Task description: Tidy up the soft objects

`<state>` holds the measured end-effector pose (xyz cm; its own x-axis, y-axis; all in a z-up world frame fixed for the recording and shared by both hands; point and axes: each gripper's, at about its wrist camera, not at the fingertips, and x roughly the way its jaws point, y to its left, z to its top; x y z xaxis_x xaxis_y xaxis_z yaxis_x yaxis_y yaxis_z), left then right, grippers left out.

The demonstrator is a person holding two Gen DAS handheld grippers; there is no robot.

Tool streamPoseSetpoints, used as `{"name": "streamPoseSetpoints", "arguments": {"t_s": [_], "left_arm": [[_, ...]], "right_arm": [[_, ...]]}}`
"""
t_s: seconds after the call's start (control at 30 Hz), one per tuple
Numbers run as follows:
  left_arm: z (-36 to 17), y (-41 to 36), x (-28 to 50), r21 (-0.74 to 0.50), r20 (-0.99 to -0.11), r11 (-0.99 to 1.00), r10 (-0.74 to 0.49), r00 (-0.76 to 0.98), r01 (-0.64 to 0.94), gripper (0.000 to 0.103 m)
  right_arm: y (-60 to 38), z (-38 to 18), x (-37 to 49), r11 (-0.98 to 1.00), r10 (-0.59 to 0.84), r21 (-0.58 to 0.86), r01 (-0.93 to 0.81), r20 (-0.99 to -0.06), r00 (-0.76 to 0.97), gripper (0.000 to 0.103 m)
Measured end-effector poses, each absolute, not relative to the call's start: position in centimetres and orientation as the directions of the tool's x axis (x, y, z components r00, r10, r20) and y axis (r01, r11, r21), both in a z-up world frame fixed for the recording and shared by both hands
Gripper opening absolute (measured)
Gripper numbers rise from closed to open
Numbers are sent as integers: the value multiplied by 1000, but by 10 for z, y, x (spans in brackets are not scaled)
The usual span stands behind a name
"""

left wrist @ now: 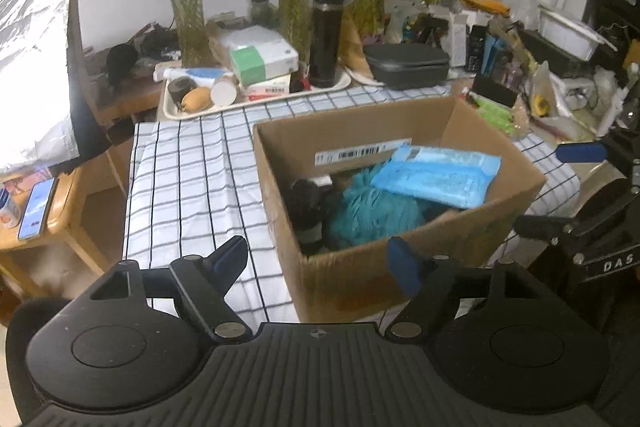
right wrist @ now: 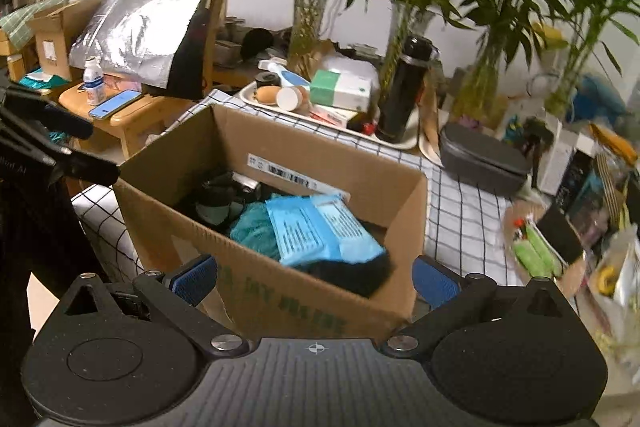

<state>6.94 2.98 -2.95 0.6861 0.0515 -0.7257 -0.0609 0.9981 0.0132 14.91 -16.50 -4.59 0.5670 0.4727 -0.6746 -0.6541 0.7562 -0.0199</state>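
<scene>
**A:** Any writing you can make out?

**B:** Not much. A white barcode label is stuck on the far inner wall of the cardboard box; its print is too small to read. Green lettering runs along the box's near outer wall in the right wrist view, but it is blurred. The other gripper's black frame, at the right edge of the left wrist view, shows "DAS". The blue packet has lines of print I cannot read.

**A:** Where are the soft things?

**B:** Inside the box. The blue packet lies on top, tilted against a teal fluffy bundle; something dark and soft fills the box's near corner in the right wrist view.

**A:** And the tongs?

**B:** The left gripper stands wide and empty, just in front of the box's near wall. The right gripper is spread as wide as it goes, empty, with the box's near edge between its blue pads but untouched.

**A:** The surface and room?

**B:** The box sits on a white cloth with a dark grid. Behind the box, a tray holds a black flask and a green-and-white tissue box, with glass vases of bamboo beyond. Left of the box, a wooden stool carries a phone.
</scene>
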Motion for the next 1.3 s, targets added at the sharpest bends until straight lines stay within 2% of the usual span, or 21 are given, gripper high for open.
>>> {"name": "streamPoseSetpoints", "arguments": {"t_s": [0.17, 0.23, 0.27, 0.5, 0.77, 1.3], "left_arm": [[-34, 32, 62, -4, -719, 994, 70, 691, -105, 89], [-35, 32, 61, -8, -721, 993, 75, 689, -116, 101], [-36, 32, 61, -12, -726, 993, 72, 684, -118, 103], [-38, 31, 60, -31, -721, 989, 76, 689, -142, 103], [-41, 30, 66, 3, -737, 987, 110, 667, -159, 103], [-42, 25, 68, 25, -747, 995, 86, 660, -101, 103]], "right_arm": [[-172, -51, 151, 793, 453, 23, -609, -691, 564, 103], [-173, -53, 151, 800, 444, 26, -599, -697, 563, 103], [-173, -54, 151, 804, 436, 24, -594, -703, 562, 103], [-173, -61, 153, 835, 392, 29, -550, -733, 556, 103], [-173, -64, 157, 846, 368, 21, -532, -745, 556, 103], [-178, -67, 159, 838, 390, 46, -544, -747, 538, 103]]}}
